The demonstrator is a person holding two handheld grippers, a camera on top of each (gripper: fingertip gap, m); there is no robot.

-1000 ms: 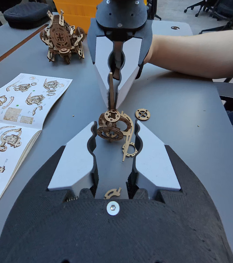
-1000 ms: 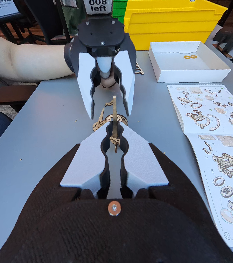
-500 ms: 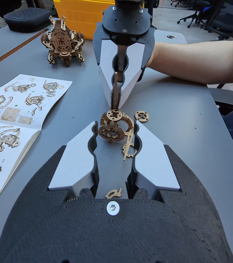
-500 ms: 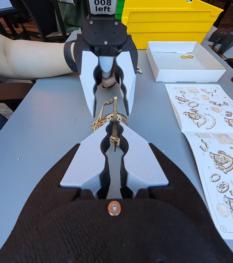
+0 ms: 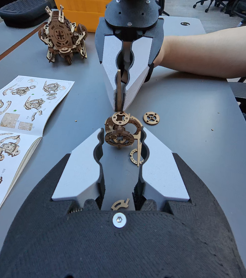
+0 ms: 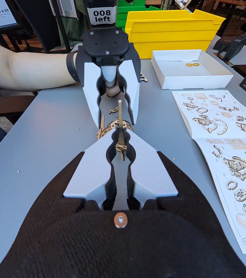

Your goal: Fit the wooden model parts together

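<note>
We're looking down the left gripper (image 5: 120, 135), and its fingers (image 5: 80, 170) stand spread wide with nothing between the pads. Just ahead of its tips sits the subassembly (image 5: 120, 132), a little cluster of wooden rings standing on the table (image 5: 194, 142). A flat curved piece (image 5: 136, 156) lies against the inner edge of its right finger, and a small hook piece (image 5: 120, 204) rests on the table far back between the fingers, near the gripper body.

Facing us from the far side comes the right gripper (image 5: 119, 110), tips pressed together on a thin wooden strip (image 5: 119, 90), which it pinches upright (we see it edge-on, so its outline is hard to read). Those tips hover right at the top ring of the subassembly; whether the strip touches it, we cannot tell.

From the right wrist camera, the strip (image 6: 120, 127) runs up between the closed fingers, with a small knuckle of wood on it farther back in the gap, and the subassembly (image 6: 116, 124) lies just past the tips.

A loose wheel (image 5: 151, 118) lies right of the subassembly from the left gripper's side. The manual (image 5: 14, 120) lies open to that gripper's left, and a finished model (image 5: 62, 34) stands beyond it. A white box (image 6: 191, 70) and yellow bin (image 6: 172, 31) sit ahead and right of the right gripper.
</note>
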